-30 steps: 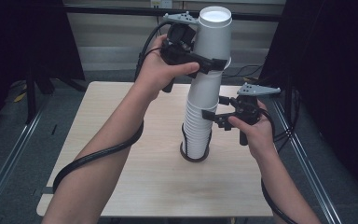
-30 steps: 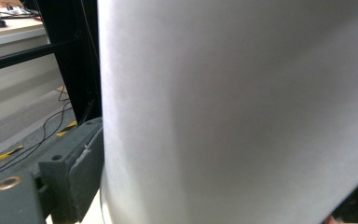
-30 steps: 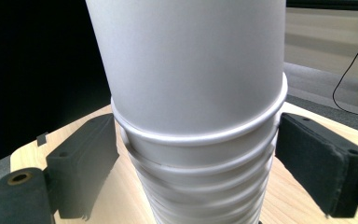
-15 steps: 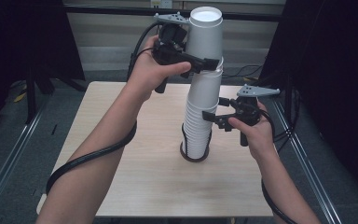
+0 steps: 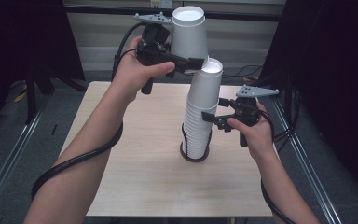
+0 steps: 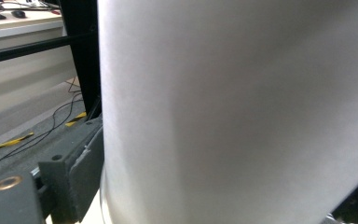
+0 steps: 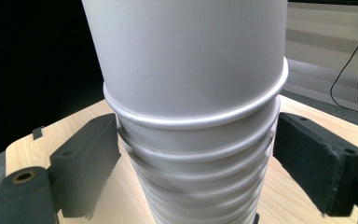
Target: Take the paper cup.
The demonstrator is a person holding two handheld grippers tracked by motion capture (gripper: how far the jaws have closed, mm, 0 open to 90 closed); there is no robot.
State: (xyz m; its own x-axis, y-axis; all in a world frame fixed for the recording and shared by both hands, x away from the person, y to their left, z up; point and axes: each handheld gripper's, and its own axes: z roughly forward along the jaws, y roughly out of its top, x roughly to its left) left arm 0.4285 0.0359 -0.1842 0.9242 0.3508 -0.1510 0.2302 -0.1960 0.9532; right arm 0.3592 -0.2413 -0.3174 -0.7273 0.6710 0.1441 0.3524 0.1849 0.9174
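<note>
Gripping a single white paper cup (image 5: 188,30) near its rim, the left gripper (image 5: 196,62) holds it upside down at the top centre of the high view, lifted clear of the cup stack (image 5: 200,116) and just to its upper left; in the left gripper view the cup's wall (image 6: 233,107) sits clamped between the jaws; the stack stands upside down in the middle of the wooden table (image 5: 135,186), its foot ringed by a dark base (image 5: 195,157); the right gripper (image 5: 212,119) sits at the stack's right side, centre right of the frame; its jaws have just been closing slightly, yet in the right gripper view they stand apart on either side of the stack (image 7: 200,154), one pad (image 7: 86,158) just beside it, the other clear
</note>
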